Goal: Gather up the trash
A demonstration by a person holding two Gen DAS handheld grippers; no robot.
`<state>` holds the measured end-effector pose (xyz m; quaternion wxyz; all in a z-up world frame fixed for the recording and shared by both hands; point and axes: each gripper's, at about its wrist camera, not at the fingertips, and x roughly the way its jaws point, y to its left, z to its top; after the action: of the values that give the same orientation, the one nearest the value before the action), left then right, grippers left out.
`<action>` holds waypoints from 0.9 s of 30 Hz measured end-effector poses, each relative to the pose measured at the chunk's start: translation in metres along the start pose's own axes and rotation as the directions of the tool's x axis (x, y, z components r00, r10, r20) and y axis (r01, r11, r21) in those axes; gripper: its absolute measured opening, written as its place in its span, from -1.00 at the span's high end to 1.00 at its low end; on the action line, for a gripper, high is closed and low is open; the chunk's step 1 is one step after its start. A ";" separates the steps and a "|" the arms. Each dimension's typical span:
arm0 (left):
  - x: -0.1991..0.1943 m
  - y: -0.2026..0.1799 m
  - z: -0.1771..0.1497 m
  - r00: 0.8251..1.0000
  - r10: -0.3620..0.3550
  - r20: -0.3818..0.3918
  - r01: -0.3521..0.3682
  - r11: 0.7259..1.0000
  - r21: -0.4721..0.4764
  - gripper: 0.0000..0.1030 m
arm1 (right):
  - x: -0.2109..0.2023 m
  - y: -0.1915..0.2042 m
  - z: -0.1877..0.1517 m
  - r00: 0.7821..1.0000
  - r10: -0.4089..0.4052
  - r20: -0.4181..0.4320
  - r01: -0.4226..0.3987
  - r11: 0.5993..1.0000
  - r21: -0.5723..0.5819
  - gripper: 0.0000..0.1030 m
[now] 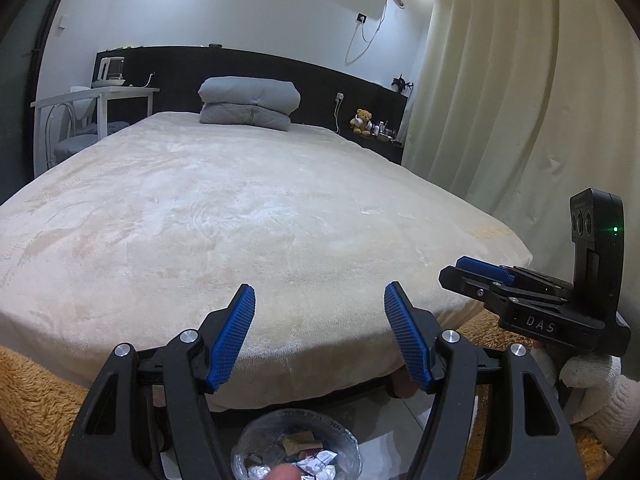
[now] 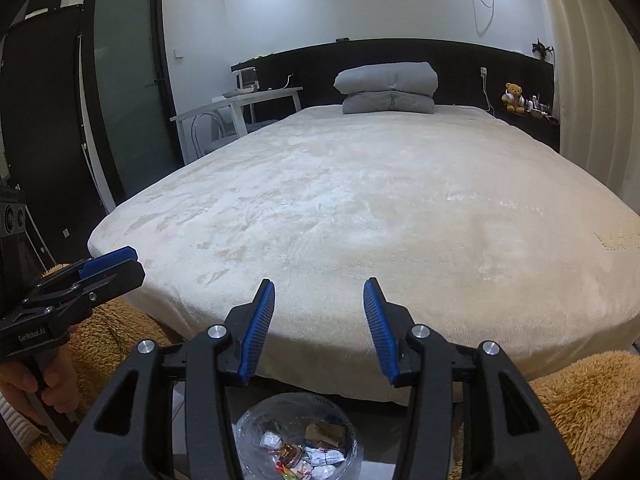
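Observation:
A round bin with a clear liner point(image 1: 296, 444) stands on the floor at the foot of the bed and holds several wrappers and crumpled papers; it also shows in the right wrist view point(image 2: 298, 436). My left gripper point(image 1: 320, 300) is open and empty above the bin, pointing over the bed's foot edge. My right gripper point(image 2: 319, 296) is open and empty beside it, also above the bin. Each gripper shows in the other's view, the right one point(image 1: 480, 270) at right and the left one point(image 2: 116, 262) at left. No trash shows on the bed.
A wide bed with a cream blanket point(image 1: 248, 216) fills the view, a folded grey duvet point(image 1: 248, 104) at its head. A fluffy tan rug point(image 2: 580, 396) lies on the floor. White table and chair point(image 1: 92, 108) at left, curtains point(image 1: 520, 92) at right, teddy bear point(image 1: 362, 120) on the nightstand.

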<state>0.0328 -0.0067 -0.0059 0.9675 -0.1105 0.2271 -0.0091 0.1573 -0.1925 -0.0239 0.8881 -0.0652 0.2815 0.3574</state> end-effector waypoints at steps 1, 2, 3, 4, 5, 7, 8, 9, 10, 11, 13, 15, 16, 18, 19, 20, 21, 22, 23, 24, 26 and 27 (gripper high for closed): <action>-0.001 -0.001 0.000 1.000 0.004 0.003 -0.004 1.000 0.004 -0.28 | -0.001 0.001 0.000 1.000 0.000 0.007 0.000 1.000 -0.005 0.03; -0.001 -0.001 0.000 1.000 0.013 0.008 -0.013 1.000 0.011 -0.28 | -0.002 0.002 0.000 1.000 0.001 0.014 -0.001 1.000 -0.009 0.01; -0.002 -0.002 0.000 1.000 0.015 0.013 -0.016 1.000 0.017 -0.28 | -0.004 0.003 0.000 1.000 -0.001 0.021 0.001 1.000 -0.013 -0.06; -0.003 -0.003 -0.001 1.000 0.015 0.017 -0.015 1.000 0.019 -0.28 | -0.005 0.003 0.000 1.000 -0.003 0.026 0.004 1.000 -0.016 -0.11; -0.004 -0.003 -0.001 1.000 0.019 0.023 -0.019 1.000 0.022 -0.28 | -0.006 0.004 -0.001 1.000 -0.002 0.031 0.002 1.000 -0.016 -0.16; -0.007 -0.004 0.000 0.999 0.017 0.037 -0.018 0.999 0.027 -0.51 | -0.006 0.004 -0.001 0.999 0.001 0.036 0.000 1.000 -0.017 -0.23; -0.009 -0.005 0.000 0.999 0.010 0.046 -0.011 1.000 0.025 -0.59 | -0.006 0.004 -0.001 0.999 0.006 0.038 -0.006 1.000 -0.016 -0.40; -0.010 -0.004 0.000 0.998 0.005 0.055 -0.006 1.000 0.024 -0.69 | -0.007 0.004 -0.001 0.999 0.009 0.046 -0.008 1.000 -0.016 -0.55; -0.011 -0.005 0.000 0.998 0.004 0.062 -0.006 1.000 0.026 -0.78 | -0.009 0.004 -0.001 0.998 0.007 0.060 -0.006 1.000 -0.018 -0.63; -0.012 -0.005 0.000 0.997 0.007 0.070 -0.009 1.000 0.028 -0.83 | -0.011 0.005 -0.001 0.997 0.006 0.074 -0.005 1.000 -0.020 -0.78; -0.013 -0.005 0.001 0.997 0.015 0.080 -0.017 0.999 0.028 -0.88 | -0.013 0.005 0.000 0.996 0.013 0.090 -0.011 1.000 -0.026 -0.90; -0.013 -0.005 0.002 0.996 0.026 0.086 -0.029 0.999 0.028 -0.88 | -0.012 0.007 0.000 0.996 0.010 0.087 -0.007 0.999 -0.035 -0.90; -0.014 -0.004 0.002 0.995 0.032 0.089 -0.034 0.999 0.027 -0.88 | -0.012 0.007 0.000 0.997 0.010 0.082 -0.007 0.999 -0.037 -0.90; -0.014 -0.004 0.002 0.995 0.039 0.093 -0.041 0.999 0.026 -0.88 | -0.012 0.008 0.000 0.997 0.013 0.082 -0.010 0.999 -0.042 -0.90; -0.014 -0.003 0.002 0.995 0.043 0.095 -0.045 0.999 0.027 -0.88 | -0.013 0.009 0.000 0.996 0.014 0.085 -0.010 0.999 -0.045 -0.90; -0.014 -0.004 0.002 0.994 0.047 0.097 -0.051 0.998 0.029 -0.88 | -0.013 0.009 0.000 0.996 0.012 0.088 -0.008 0.999 -0.046 -0.90; -0.014 -0.004 0.002 0.994 0.052 0.100 -0.055 0.998 0.031 -0.88 | -0.013 0.009 0.000 0.996 0.012 0.088 -0.008 0.999 -0.046 -0.90; -0.014 -0.003 0.002 0.993 0.054 0.101 -0.058 0.998 0.033 -0.88 | -0.012 0.009 0.000 0.996 0.014 0.084 -0.011 0.999 -0.044 -0.90; -0.013 -0.003 0.002 0.993 0.057 0.103 -0.061 0.998 0.034 -0.88 | -0.012 0.009 0.000 0.997 0.012 0.082 -0.009 0.999 -0.044 -0.90; -0.013 -0.004 0.002 0.993 0.059 0.103 -0.063 0.997 0.036 -0.88 | -0.013 0.010 0.000 0.996 0.010 0.083 -0.006 0.999 -0.044 -0.90; -0.013 -0.005 0.002 0.993 0.062 0.103 -0.066 0.997 0.041 -0.88 | -0.012 0.010 0.001 0.997 0.009 0.083 -0.006 0.999 -0.042 -0.90; -0.014 -0.006 0.001 0.993 0.061 0.105 -0.066 0.997 0.043 -0.88 | -0.012 0.010 0.001 0.996 0.006 0.085 -0.002 0.999 -0.042 -0.90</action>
<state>0.0208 -0.0112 0.0024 0.9801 -0.0811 0.1796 0.0224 0.1435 -0.1923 -0.0157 0.8971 -0.0678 0.2358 0.3675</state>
